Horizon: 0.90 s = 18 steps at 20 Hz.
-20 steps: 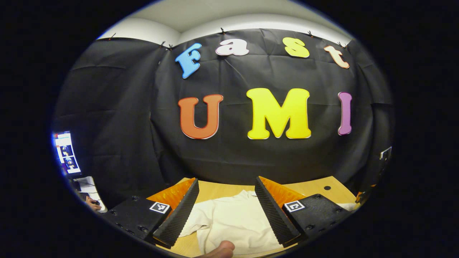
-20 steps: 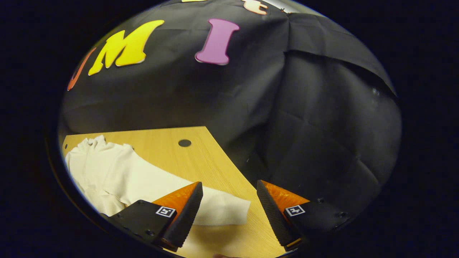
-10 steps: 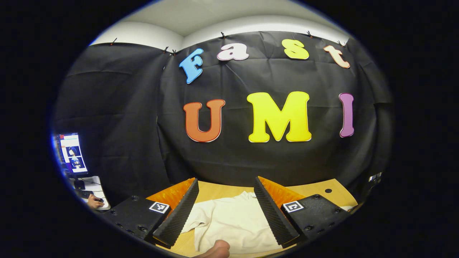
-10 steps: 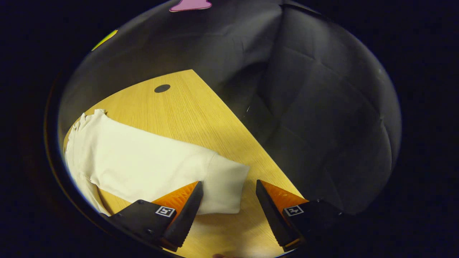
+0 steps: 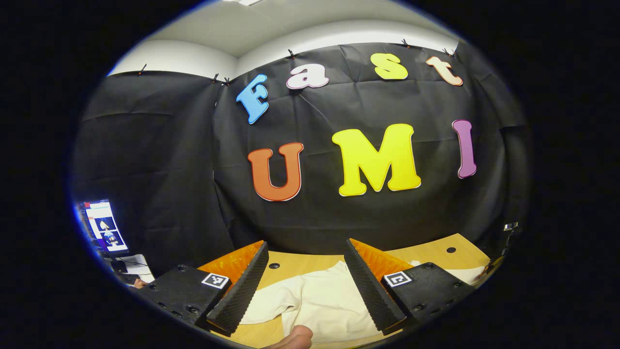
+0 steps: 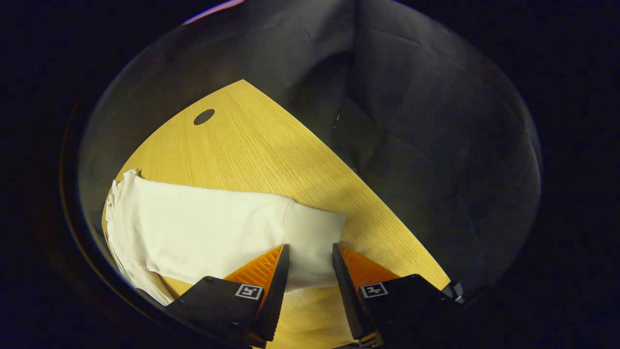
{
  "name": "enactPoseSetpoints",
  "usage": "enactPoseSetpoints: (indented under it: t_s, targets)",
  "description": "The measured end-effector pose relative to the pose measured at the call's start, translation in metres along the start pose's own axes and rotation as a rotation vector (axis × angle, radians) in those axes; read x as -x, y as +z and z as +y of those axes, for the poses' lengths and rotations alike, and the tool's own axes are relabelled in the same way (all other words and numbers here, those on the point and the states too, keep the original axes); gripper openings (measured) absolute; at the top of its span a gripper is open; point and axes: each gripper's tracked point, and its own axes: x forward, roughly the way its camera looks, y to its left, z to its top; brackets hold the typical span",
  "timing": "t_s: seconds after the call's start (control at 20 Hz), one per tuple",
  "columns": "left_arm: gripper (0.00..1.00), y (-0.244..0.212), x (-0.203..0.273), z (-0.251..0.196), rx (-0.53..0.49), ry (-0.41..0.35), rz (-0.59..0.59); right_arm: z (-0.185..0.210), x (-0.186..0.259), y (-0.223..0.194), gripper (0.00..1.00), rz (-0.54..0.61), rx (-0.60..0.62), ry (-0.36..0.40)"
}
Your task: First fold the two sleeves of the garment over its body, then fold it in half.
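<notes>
The cream-white garment (image 6: 203,228) lies on the wooden counter (image 6: 252,145), and one long sleeve (image 6: 310,237) stretches out flat toward the right gripper (image 6: 310,281). In the right gripper view, this gripper is low over the end of the sleeve, with its two fingers on either side of the cuff. The fingers stand partly open with a narrow gap between them, and the cuff cloth shows in that gap; I cannot tell if the fingers already touch the cloth, but they do not press it together. A small dark round hole (image 6: 204,117) is in the counter beyond the garment, well apart from it. In the left gripper view, the left gripper (image 5: 305,291) is held wide open and has hold of nothing. Between its fingers the body of the garment (image 5: 319,300) shows on the counter (image 5: 431,249), somewhat wrinkled. A fingertip (image 5: 295,337) of the person shows at the bottom edge of this view. Far to the left there is a lit monitor (image 5: 104,228).
</notes>
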Motion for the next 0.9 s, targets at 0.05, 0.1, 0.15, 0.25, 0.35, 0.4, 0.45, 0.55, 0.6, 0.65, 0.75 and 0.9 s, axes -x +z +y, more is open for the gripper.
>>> enactPoseSetpoints:
  t_s: [0.05, 0.1, 0.15, 0.25, 0.35, 0.4, 0.45, 0.55, 0.6, 0.65, 0.75, 0.9]
  targets:
    - [1.00, -0.003, -0.001, 0.002, 0.008, -0.004, 0.010, 0.001, 0.001, -0.004, 0.48, 0.016, 0.002, -0.001]
    - [1.00, -0.006, -0.002, 0.005, 0.014, -0.002, 0.020, 0.008, 0.002, -0.004, 0.46, 0.013, -0.010, 0.026]
    - [1.00, -0.008, -0.002, 0.008, 0.016, -0.004, 0.031, 0.012, 0.001, -0.005, 0.34, 0.015, -0.005, 0.040]
    - [1.00, -0.014, -0.004, 0.011, 0.008, -0.004, 0.047, 0.016, 0.001, -0.002, 0.08, 0.015, -0.028, 0.045]
    - [1.00, -0.017, -0.006, 0.016, 0.000, -0.007, 0.059, 0.014, 0.003, -0.001, 0.01, 0.014, -0.018, 0.034]
    - [1.00, -0.018, -0.007, 0.017, -0.010, -0.010, 0.064, 0.016, 0.006, 0.001, 0.01, 0.004, -0.009, 0.033]
    - [1.00, -0.018, -0.007, 0.019, -0.021, -0.016, 0.065, 0.018, 0.009, 0.003, 0.01, -0.006, 0.001, 0.036]
    - [1.00, -0.018, -0.009, 0.020, -0.040, -0.026, 0.062, 0.023, 0.019, 0.010, 0.01, -0.037, 0.006, 0.046]
    - [1.00, -0.019, -0.010, 0.024, -0.044, -0.030, 0.062, 0.028, 0.025, 0.013, 0.01, -0.050, 0.017, 0.057]
    - [1.00, -0.020, -0.011, 0.024, -0.044, -0.036, 0.063, 0.032, 0.032, 0.015, 0.01, -0.064, 0.031, 0.064]
    - [1.00, -0.021, -0.014, 0.027, -0.041, -0.046, 0.060, 0.047, 0.050, 0.024, 0.01, -0.092, 0.039, 0.091]
    - [1.00, -0.026, -0.020, 0.036, -0.031, -0.065, 0.058, 0.089, 0.089, 0.041, 0.01, -0.121, 0.012, 0.172]
